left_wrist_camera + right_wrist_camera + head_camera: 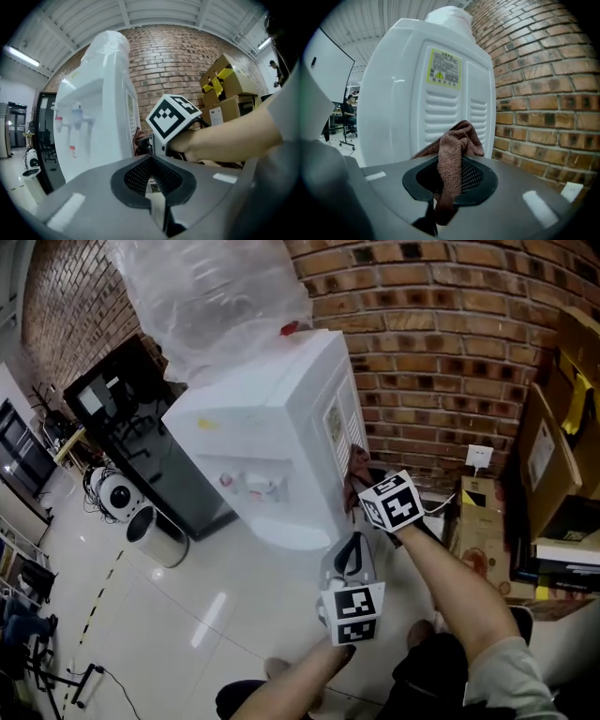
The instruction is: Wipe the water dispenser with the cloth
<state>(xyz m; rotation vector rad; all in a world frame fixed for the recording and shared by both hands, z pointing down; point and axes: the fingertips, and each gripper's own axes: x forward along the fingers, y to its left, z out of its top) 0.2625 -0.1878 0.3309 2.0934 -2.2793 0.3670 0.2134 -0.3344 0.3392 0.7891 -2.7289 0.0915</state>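
The white water dispenser (281, 427) stands against the brick wall, with a plastic-wrapped bottle (216, 296) on top. My right gripper (366, 486) is at the dispenser's vented side panel (445, 108), shut on a brown cloth (457, 140). The cloth bunches out of the jaws and rests against the panel. In the head view the cloth (358, 463) shows at the dispenser's right side. My left gripper (349, 557) hangs just below and in front of the right one, jaws together with nothing in them. Its own view shows the dispenser's taps (75, 117) to the left and the right gripper's marker cube (173, 117).
Cardboard boxes (553, 446) are stacked on the right, by a wall socket (480, 457). A dark glass-fronted cabinet (155, 442) and a white bin (157, 535) stand left of the dispenser on the tiled floor (216, 615). A person (347, 110) sits far off.
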